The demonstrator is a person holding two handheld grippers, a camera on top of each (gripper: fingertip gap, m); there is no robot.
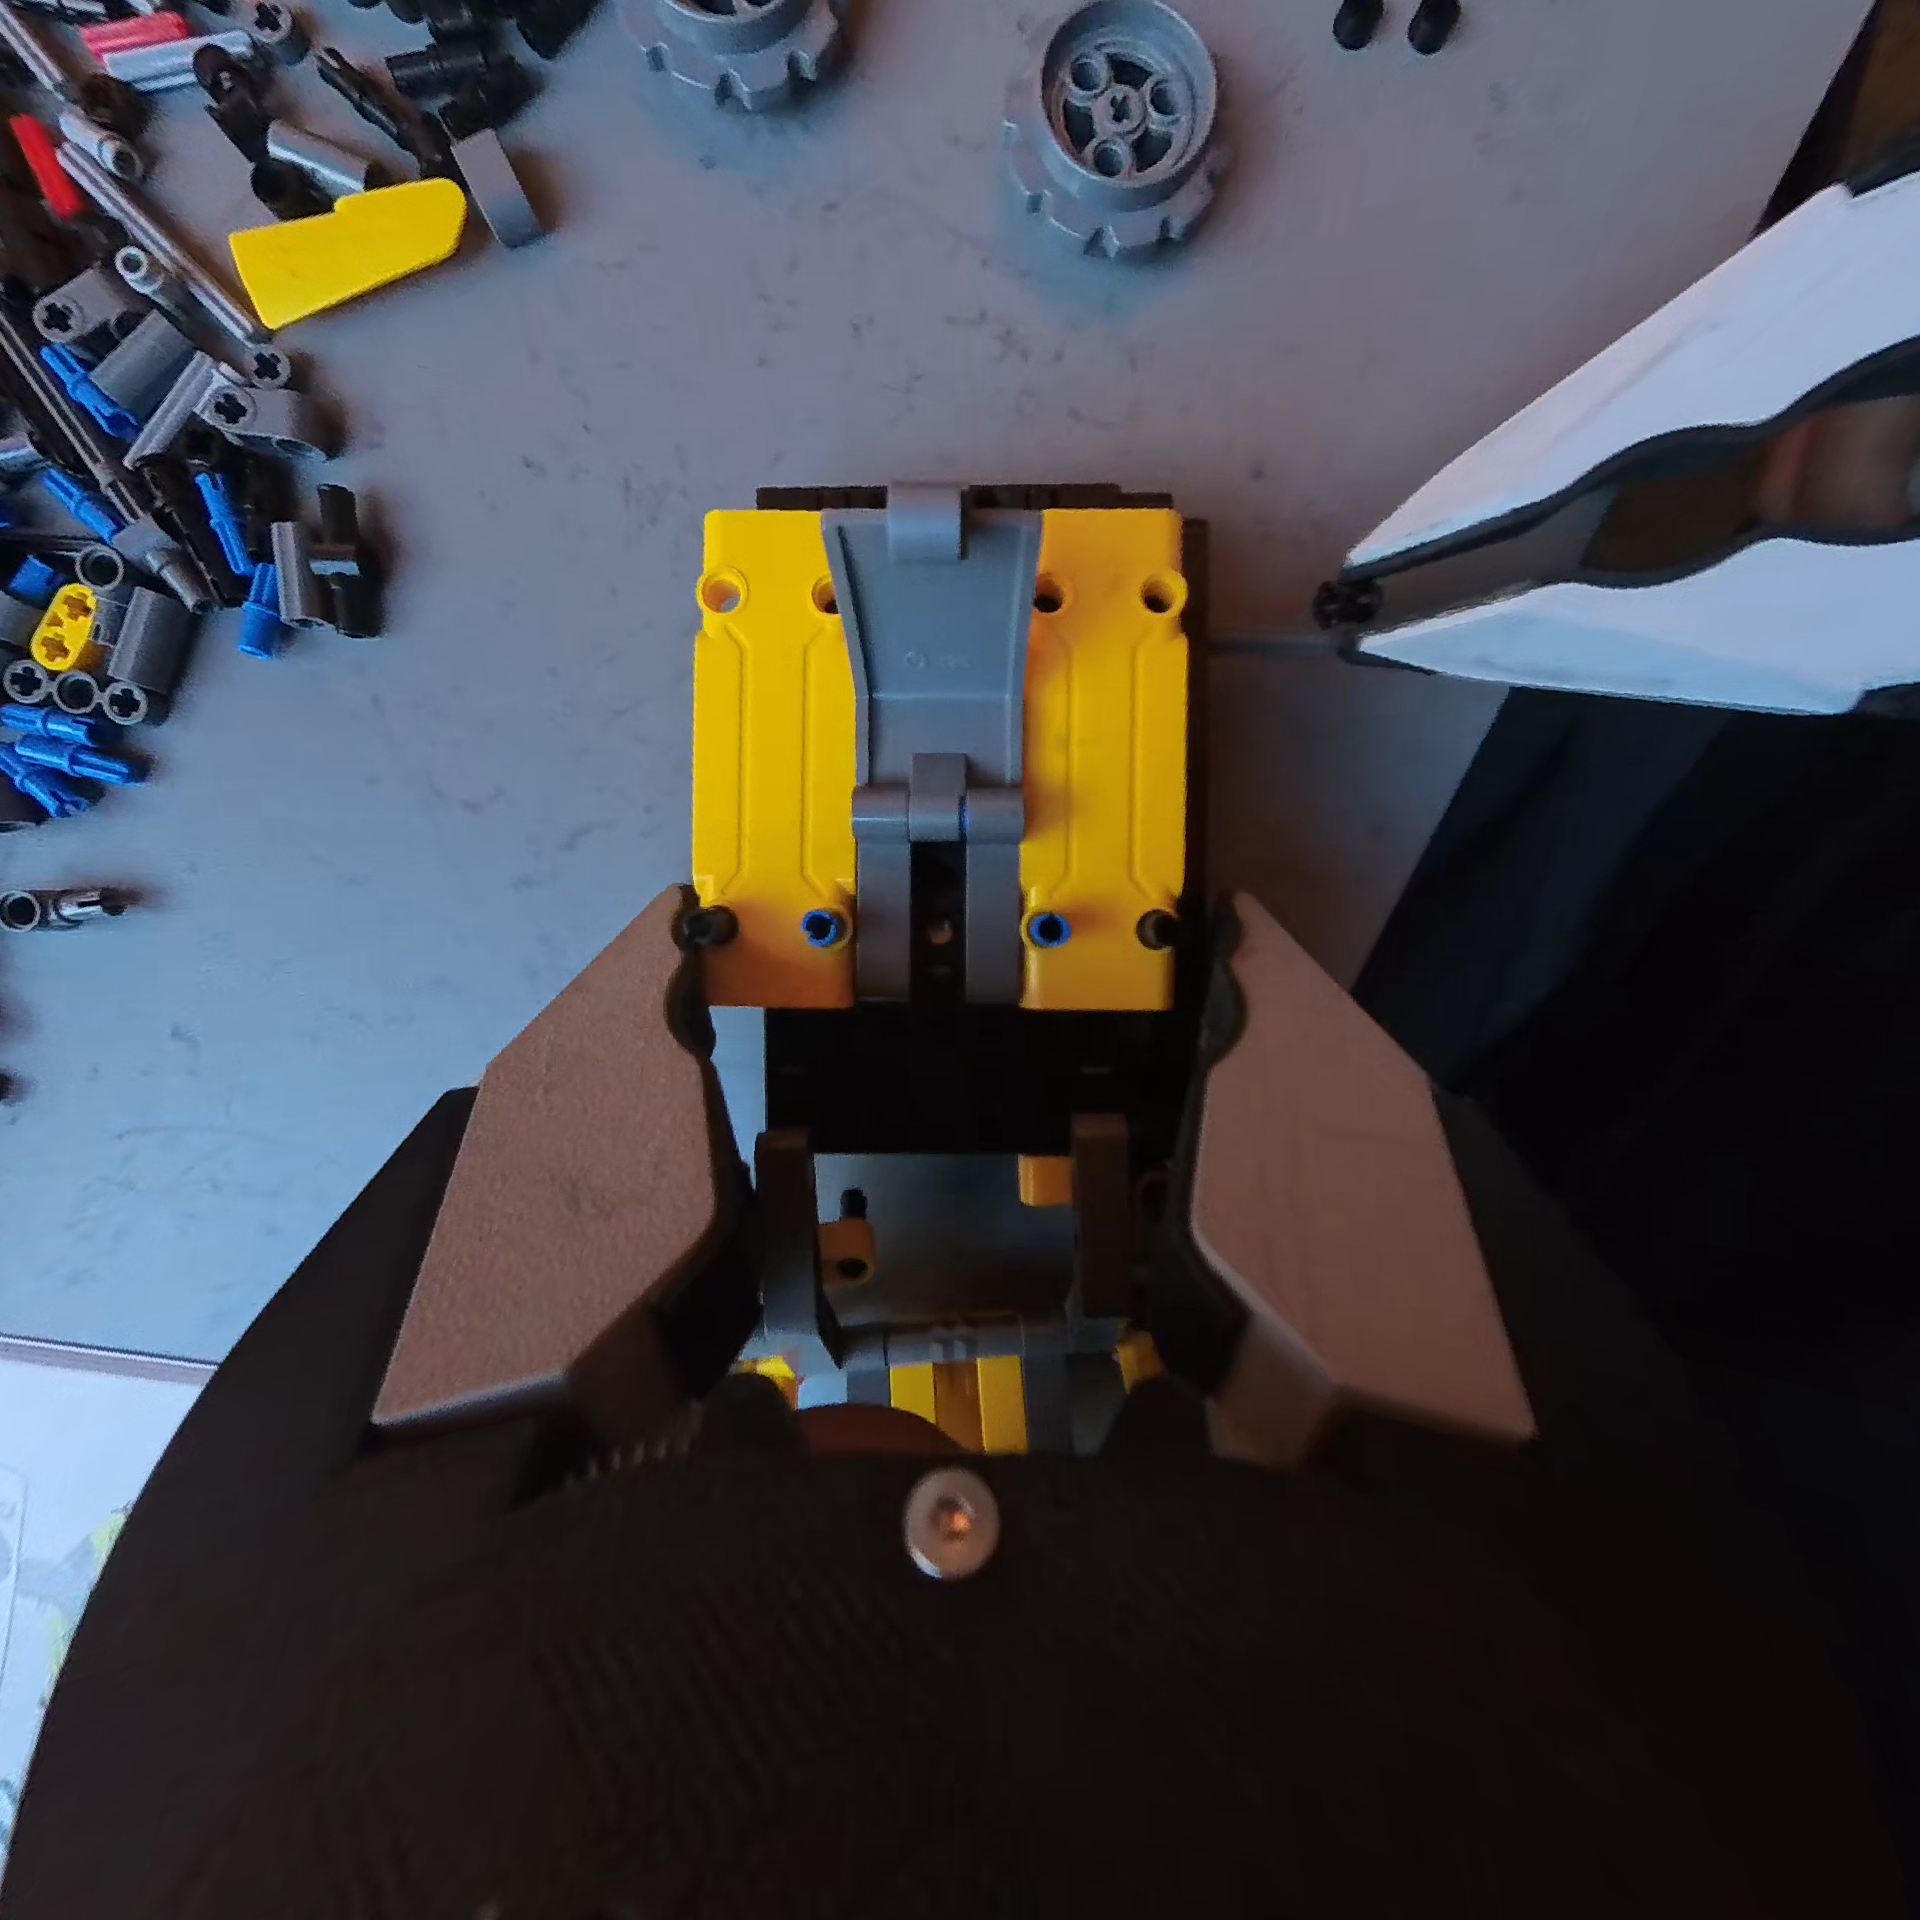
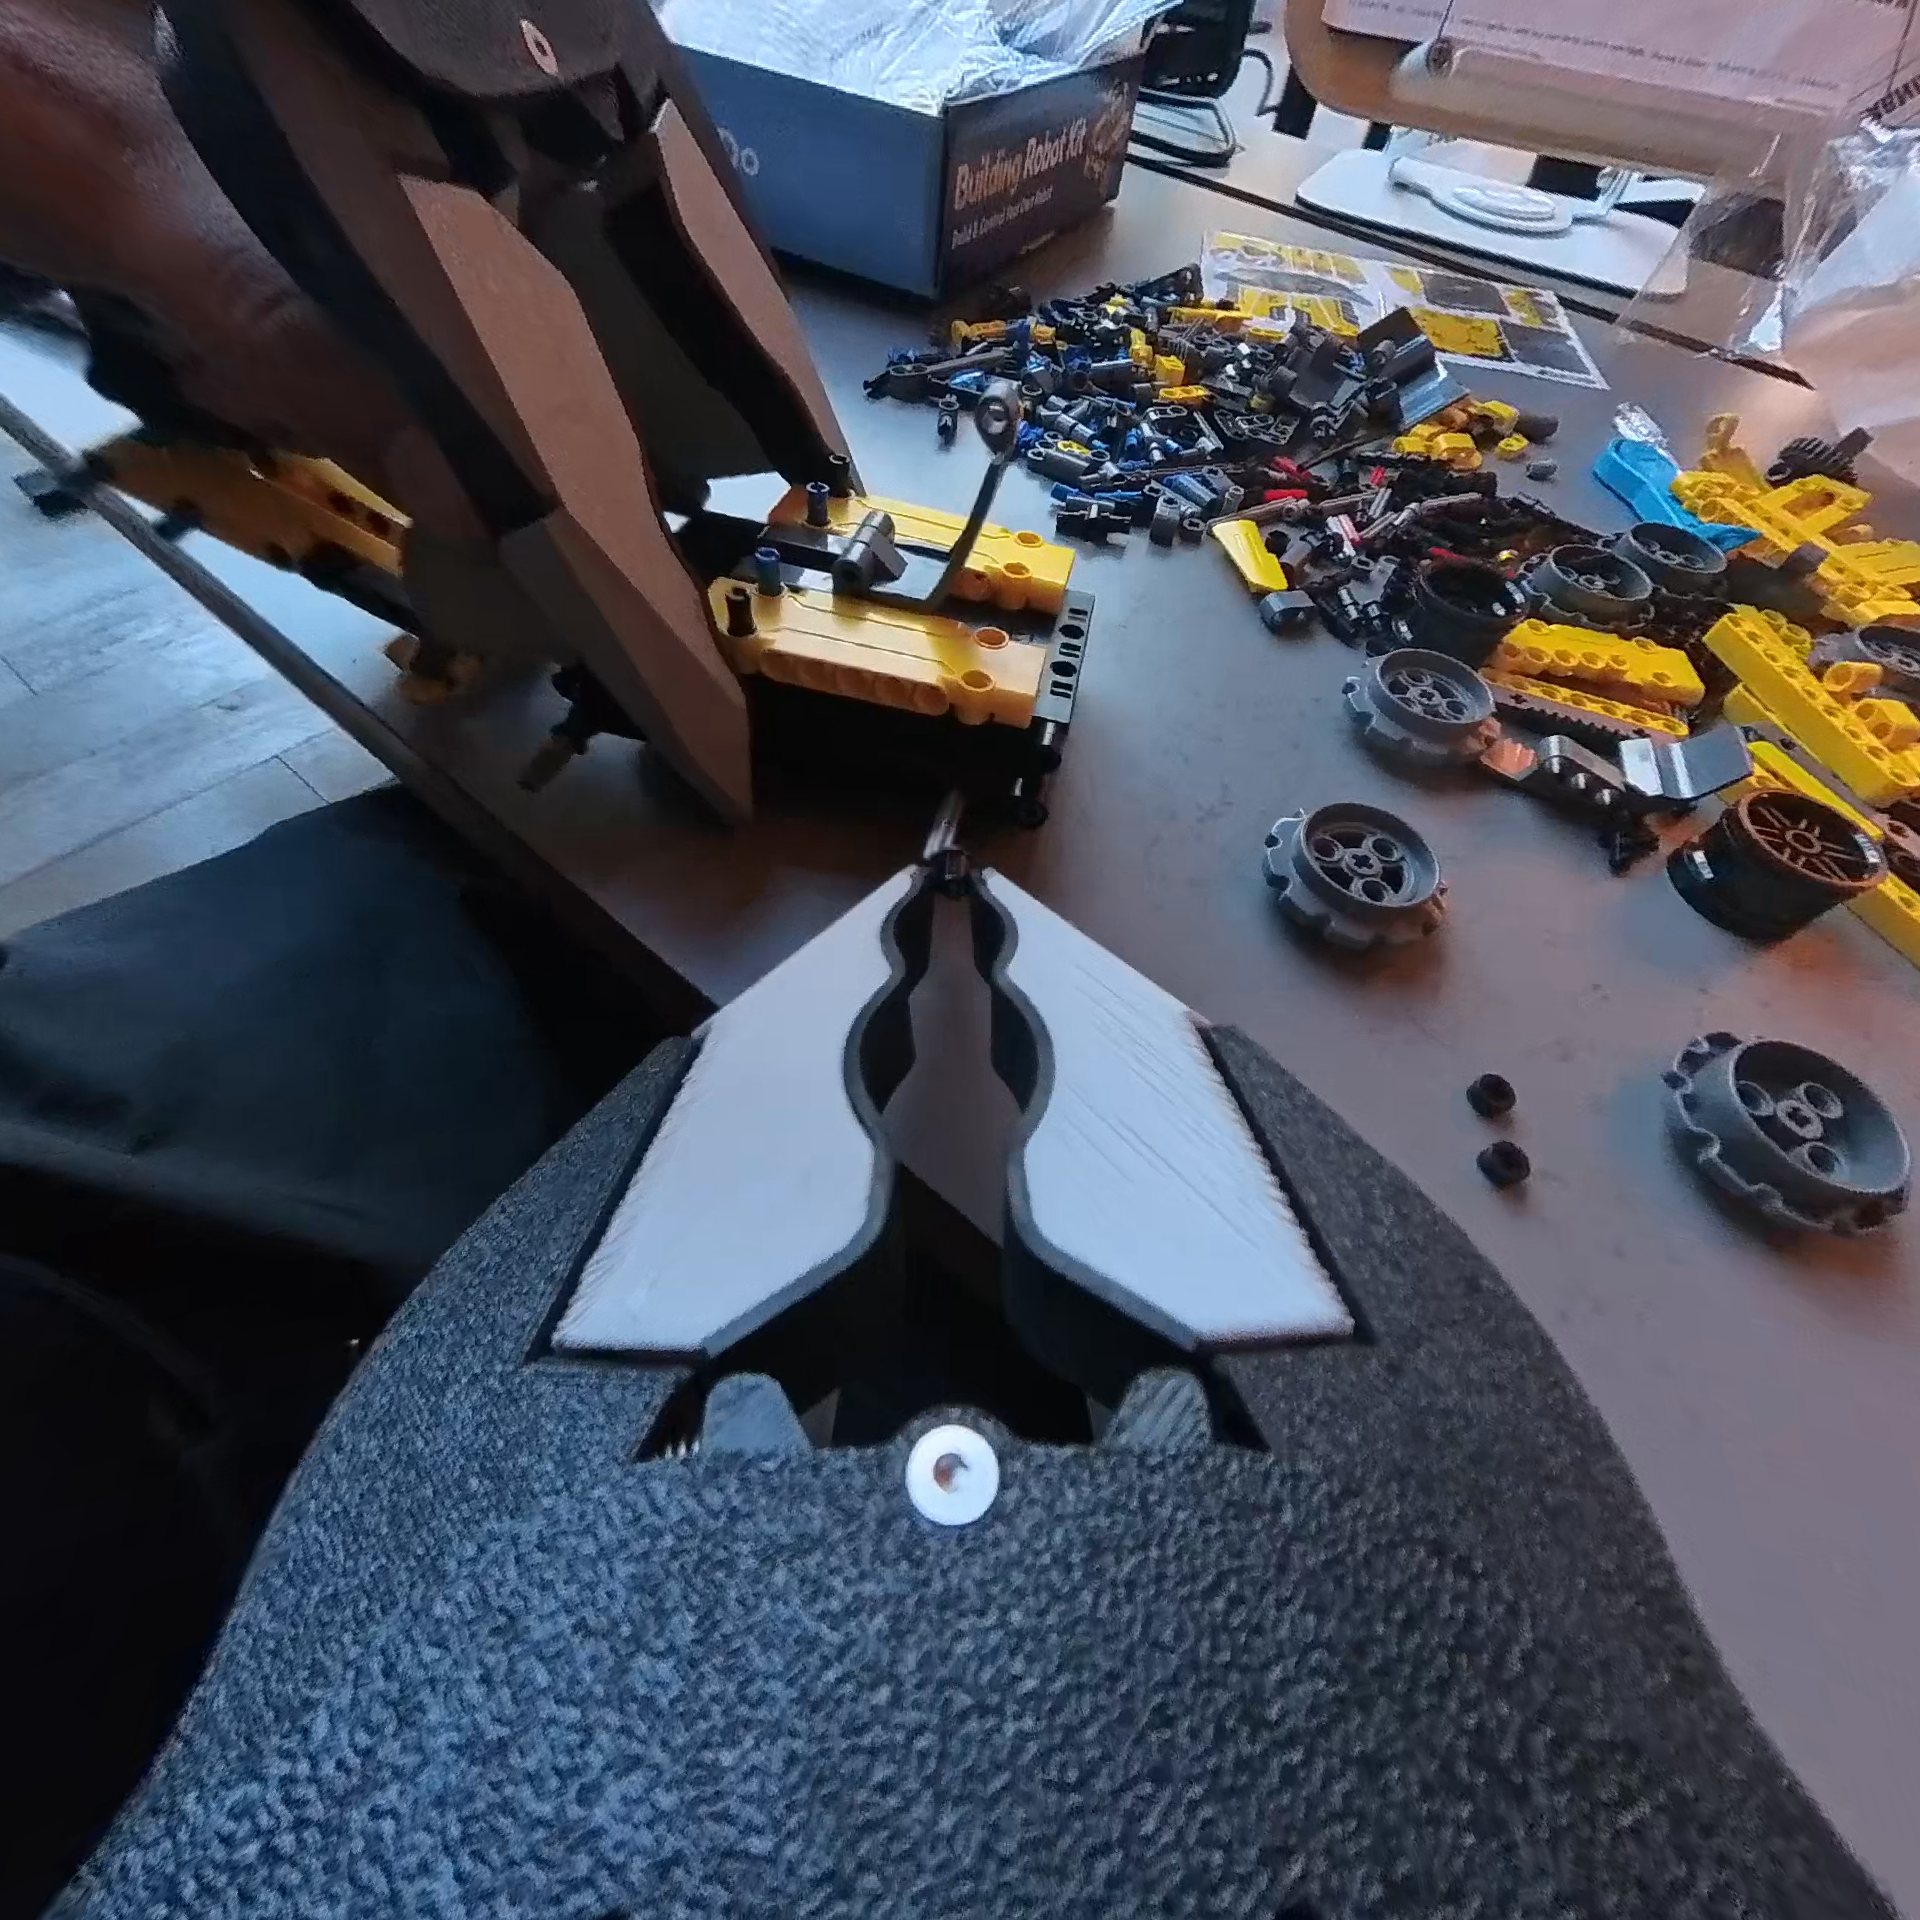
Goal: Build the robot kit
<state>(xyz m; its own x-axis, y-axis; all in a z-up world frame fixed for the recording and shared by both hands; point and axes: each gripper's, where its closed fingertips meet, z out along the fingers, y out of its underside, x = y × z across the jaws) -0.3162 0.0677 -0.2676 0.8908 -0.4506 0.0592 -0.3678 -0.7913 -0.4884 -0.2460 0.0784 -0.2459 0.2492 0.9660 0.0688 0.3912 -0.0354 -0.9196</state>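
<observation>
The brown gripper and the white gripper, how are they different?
The brown-fingered left gripper is spread wide, clamping the yellow-and-black brick model by its sides; the white-fingered right gripper is pinched almost closed on a thin dark axle rod poking toward the model's side. The left gripper holds something big, the right something tiny. Both have two pointed fingers with wavy dark inner pads.

Loose bricks [image 2: 1195, 436], grey wheels [image 1: 1127, 104], blue box [image 2: 935, 177] on table [image 1: 582, 436]
</observation>
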